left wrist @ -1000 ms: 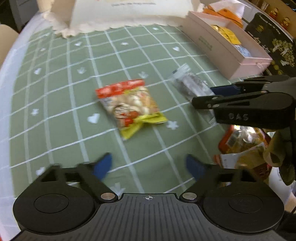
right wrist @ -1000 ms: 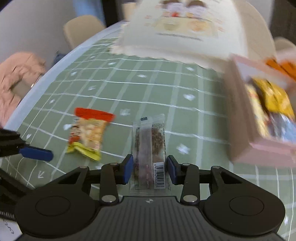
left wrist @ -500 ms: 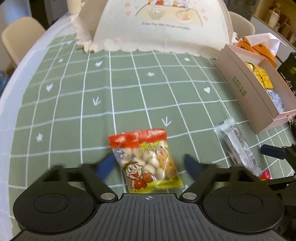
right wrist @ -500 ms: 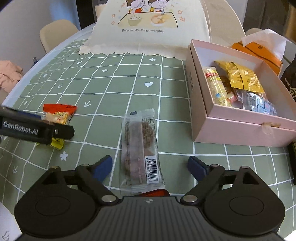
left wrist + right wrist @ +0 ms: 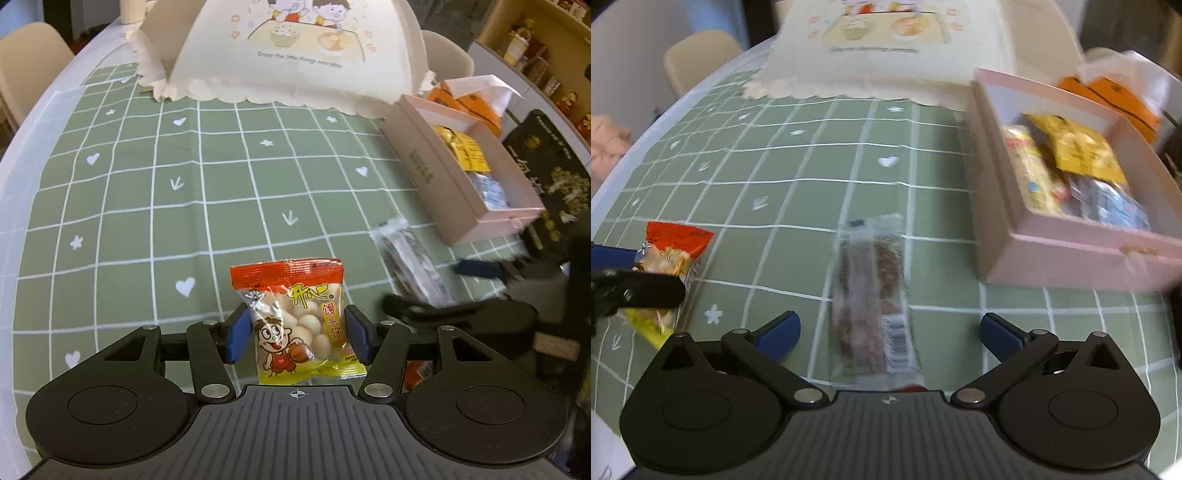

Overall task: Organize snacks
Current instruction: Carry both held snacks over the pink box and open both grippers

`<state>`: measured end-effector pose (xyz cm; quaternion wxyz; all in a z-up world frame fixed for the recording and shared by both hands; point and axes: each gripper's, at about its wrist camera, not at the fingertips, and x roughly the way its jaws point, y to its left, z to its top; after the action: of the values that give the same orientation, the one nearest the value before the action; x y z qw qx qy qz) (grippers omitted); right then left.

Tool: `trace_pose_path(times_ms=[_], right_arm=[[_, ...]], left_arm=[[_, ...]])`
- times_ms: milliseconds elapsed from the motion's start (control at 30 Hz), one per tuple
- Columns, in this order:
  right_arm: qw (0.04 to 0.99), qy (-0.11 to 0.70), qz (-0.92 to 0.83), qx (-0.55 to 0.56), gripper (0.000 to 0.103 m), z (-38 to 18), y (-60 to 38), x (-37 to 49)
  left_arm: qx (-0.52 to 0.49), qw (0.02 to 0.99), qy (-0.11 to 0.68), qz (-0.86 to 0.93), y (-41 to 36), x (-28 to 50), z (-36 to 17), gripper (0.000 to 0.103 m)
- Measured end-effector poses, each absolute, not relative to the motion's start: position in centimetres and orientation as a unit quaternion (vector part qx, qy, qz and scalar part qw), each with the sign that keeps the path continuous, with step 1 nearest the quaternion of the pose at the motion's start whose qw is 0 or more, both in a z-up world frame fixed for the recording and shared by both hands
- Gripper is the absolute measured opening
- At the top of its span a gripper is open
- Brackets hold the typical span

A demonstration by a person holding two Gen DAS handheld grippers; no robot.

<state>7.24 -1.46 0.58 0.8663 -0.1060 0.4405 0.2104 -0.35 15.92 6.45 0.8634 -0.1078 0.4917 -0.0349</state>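
A red-and-yellow bag of small round biscuits (image 5: 295,317) sits between the blue pads of my left gripper (image 5: 297,334). The jaws are closing and both pads press its sides. It also shows at the left of the right wrist view as the biscuit bag (image 5: 672,251). A clear-wrapped brown bar (image 5: 871,288) lies flat on the green checked tablecloth (image 5: 812,158) between the fingers of my right gripper (image 5: 890,328). Those jaws are opening wide and do not touch the bar. A pink box (image 5: 1071,258) with several snacks in it stands open to the right.
A cream fabric food cover (image 5: 295,55) stands at the back of the table. Behind the pink box (image 5: 436,173) is an orange tissue box (image 5: 469,99), and beside it a dark printed box (image 5: 546,166). The table's pale edge (image 5: 22,155) curves along the left.
My left gripper came over the biscuit bag and closed onto it. My right gripper let go of the wrapped bar and spread wide; the bar lies on the cloth.
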Motion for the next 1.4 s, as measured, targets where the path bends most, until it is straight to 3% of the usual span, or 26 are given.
trace_pose_path(times_ms=[67,167,233,433,633,867,1067,1200,1333,1400], right_arm=[[0.863,0.434,0.231,-0.116,0.092,0.9,-0.7,7.6],[0.859,0.427,0.253,-0.129,0.064,1.6,0.5,7.8],[0.854,0.429,0.262,-0.133,0.040,2.0,0.9,7.8],[0.861,0.426,0.254,-0.115,0.037,4.2,-0.5,5.9],[0.889,0.388,0.234,-0.058,0.035,10.6,-5.7,2.4],[0.947,0.275,0.166,-0.017,0.035,21.1,-13.0,0.0],[0.969,0.222,0.111,-0.019,0.035,24.8,-16.6,0.1],[0.969,0.230,0.095,-0.014,0.035,24.3,-18.3,1.1],[0.962,0.262,0.077,0.001,0.035,22.4,-20.0,2.4],[0.959,0.276,0.067,0.004,0.035,21.3,-20.9,2.3]], left_arm=[[-0.110,0.862,0.492,-0.041,15.7,-0.8,6.7,0.060],[-0.110,0.861,0.494,-0.050,15.5,-1.4,6.9,0.060],[-0.109,0.859,0.497,-0.058,15.3,-1.6,6.9,0.060],[-0.107,0.856,0.500,-0.076,14.6,-2.1,7.1,0.060],[-0.109,0.844,0.505,-0.144,12.9,-2.2,8.0,0.060],[-0.097,0.891,0.373,-0.241,10.6,1.0,17.7,0.060],[-0.093,0.921,0.279,-0.256,7.0,9.1,22.6,0.060],[-0.096,0.914,0.297,-0.259,3.2,15.1,20.6,0.061],[-0.099,0.873,0.411,-0.243,0.4,20.6,11.8,0.059],[-0.140,0.867,0.419,-0.229,0.8,20.9,9.2,0.059]])
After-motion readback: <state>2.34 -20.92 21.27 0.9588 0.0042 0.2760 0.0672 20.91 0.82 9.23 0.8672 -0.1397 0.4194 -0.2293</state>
